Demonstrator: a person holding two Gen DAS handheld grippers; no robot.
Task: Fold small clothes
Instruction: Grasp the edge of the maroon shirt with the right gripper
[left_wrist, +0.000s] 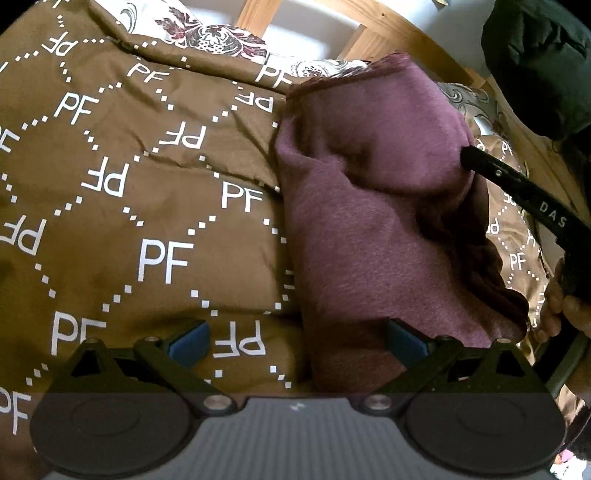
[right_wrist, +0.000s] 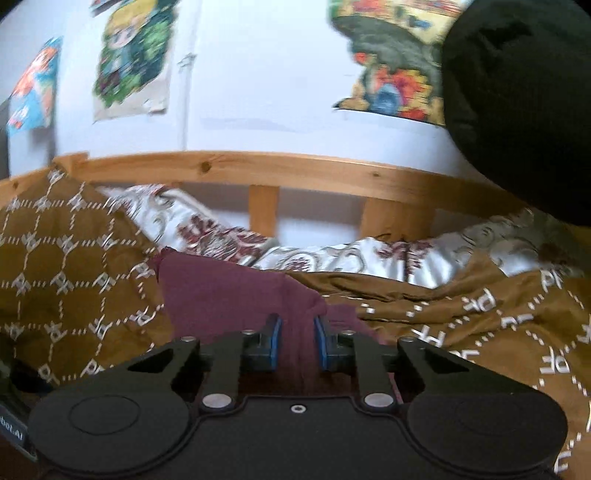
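A maroon garment (left_wrist: 373, 206) lies in a folded heap on the brown "PF" bedspread (left_wrist: 122, 192). My left gripper (left_wrist: 295, 343) is open and empty, with its blue pads (left_wrist: 188, 341) wide apart at the garment's near edge. The right gripper's black arm (left_wrist: 517, 188) reaches into the garment's right side. In the right wrist view my right gripper (right_wrist: 297, 341) is shut on a bunch of the maroon garment (right_wrist: 236, 291), with cloth pinched between its blue pads (right_wrist: 275, 343).
A wooden bed rail (right_wrist: 258, 170) runs behind the bedspread (right_wrist: 74, 280). A white floral pillow (right_wrist: 207, 225) lies by it. Posters (right_wrist: 133, 55) hang on the wall. A dark bundle (right_wrist: 517, 103) hangs at the upper right. The person's hand (left_wrist: 565, 310) shows at the right.
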